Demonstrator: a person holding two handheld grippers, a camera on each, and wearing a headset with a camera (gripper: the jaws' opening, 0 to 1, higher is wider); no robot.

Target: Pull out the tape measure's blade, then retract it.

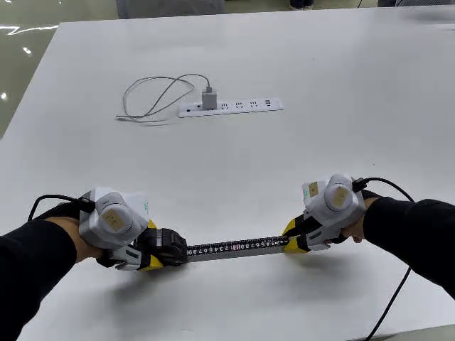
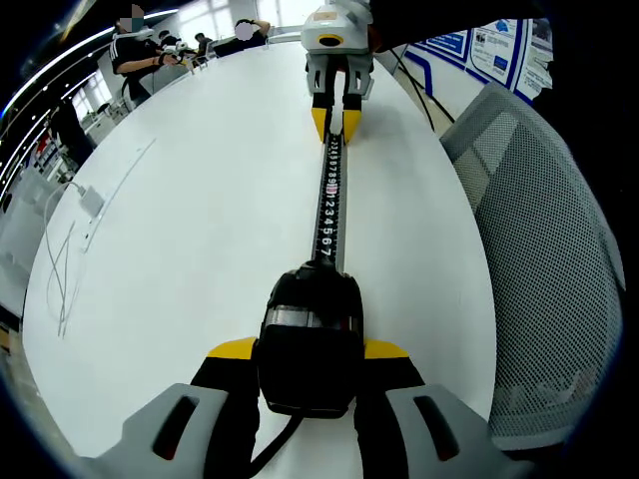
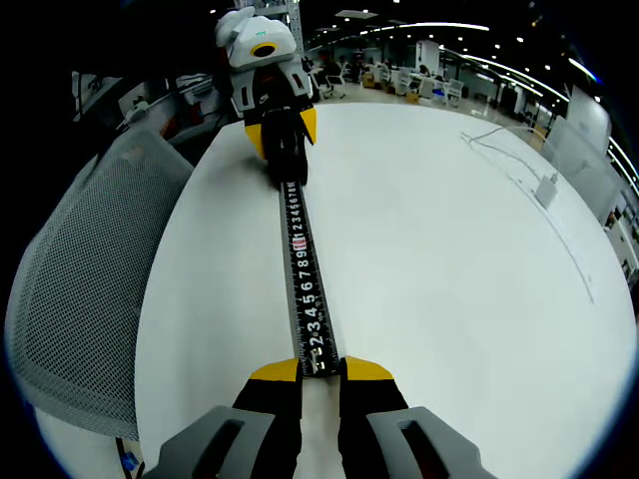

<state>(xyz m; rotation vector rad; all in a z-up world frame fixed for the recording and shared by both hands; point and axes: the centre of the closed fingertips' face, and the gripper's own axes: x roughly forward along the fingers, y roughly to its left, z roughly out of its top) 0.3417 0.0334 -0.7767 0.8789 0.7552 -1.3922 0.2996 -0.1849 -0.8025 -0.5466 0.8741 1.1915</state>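
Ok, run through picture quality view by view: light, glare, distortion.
Head view: soft even light, faint shadow on the table below the blade, glare on the floor at top left. Left gripper view: fisheye bows the table edge; blade digits are sharp. Right gripper view: ceiling lights streak bright, room behind dim, blade numbers readable.

Bright, even overhead light. The white surface [image 1: 234, 156] is near washout beyond both tools. Soft, faint shadows sit just on the near side of the left hand-held gripper [image 1: 153, 243] and right hand-held gripper [image 1: 290, 236]. Glare streaks on the floor [image 1: 18, 57], far left of the left one. Gripper views — strong fisheye bend at the edges, centre sharp, no blur.
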